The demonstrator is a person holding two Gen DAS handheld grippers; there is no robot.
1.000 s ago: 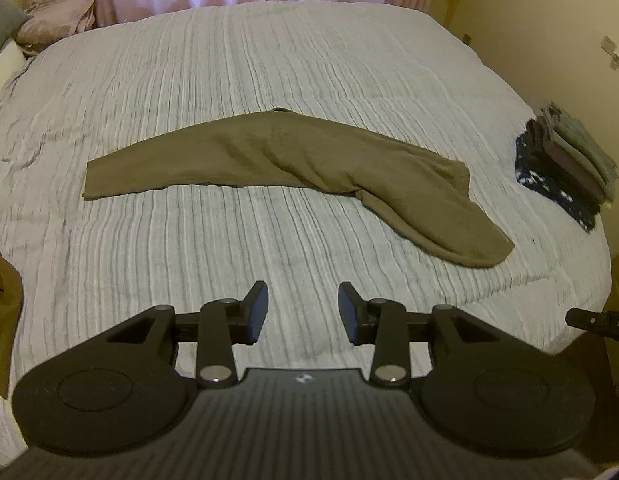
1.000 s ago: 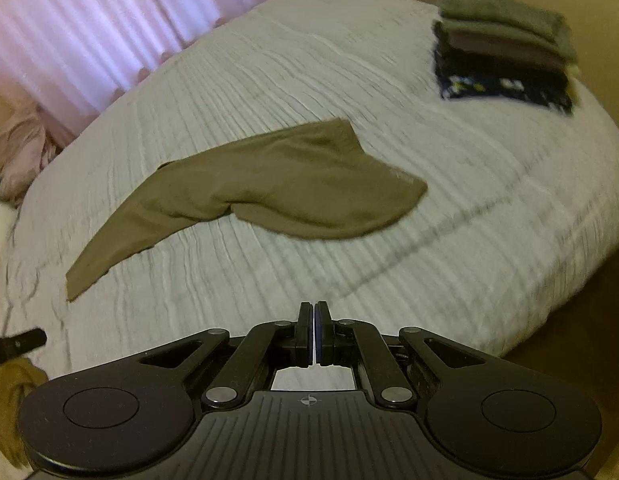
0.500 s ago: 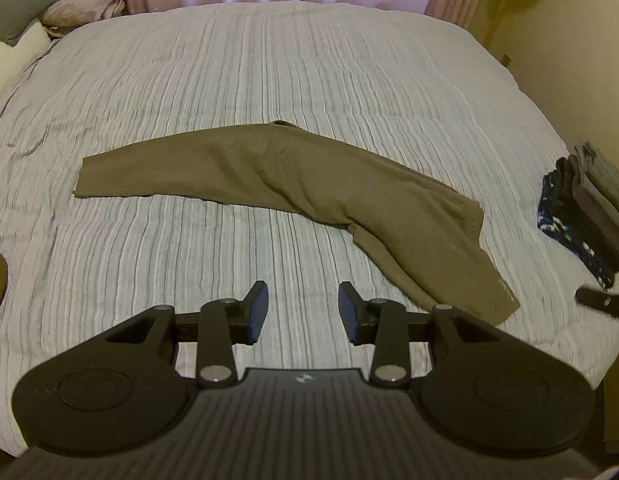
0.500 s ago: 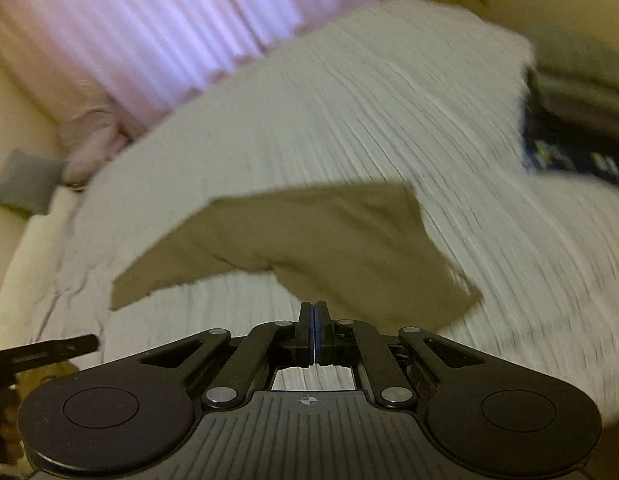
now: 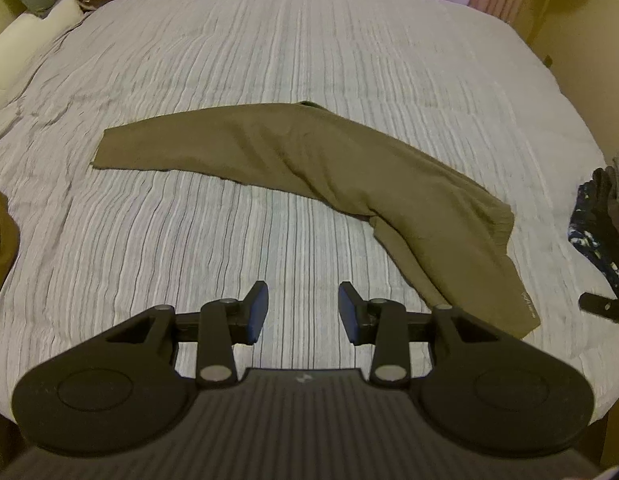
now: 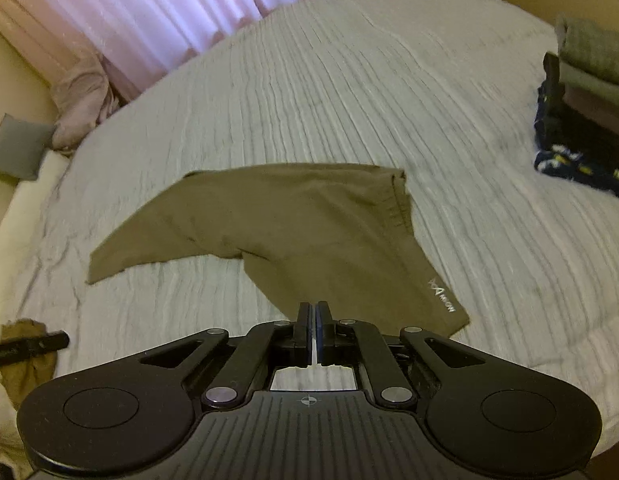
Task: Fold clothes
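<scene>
Olive-brown trousers (image 5: 329, 168) lie folded lengthwise across the striped bedspread (image 5: 269, 60), leg end at the left and waistband at the right. My left gripper (image 5: 303, 308) hovers open over bare bedspread in front of the trousers' middle, nothing between its fingers. In the right wrist view the same trousers (image 6: 293, 232) show a small logo near the hem. My right gripper (image 6: 312, 314) is shut and empty, its tips over the near edge of the waist end. I cannot tell whether it touches the cloth.
A stack of folded clothes (image 6: 581, 108) sits at the bed's right edge, also visible in the left wrist view as the stack (image 5: 605, 220). Another brown garment (image 5: 1, 236) hangs off the left edge. Pillows (image 5: 49, 8) and a pink blanket (image 6: 81, 100) lie by the curtains (image 6: 149, 12).
Both grippers have shifted along the bed and come lower. The right gripper has moved in on the waist end, which now fills more of its view. The trousers lie unchanged.
</scene>
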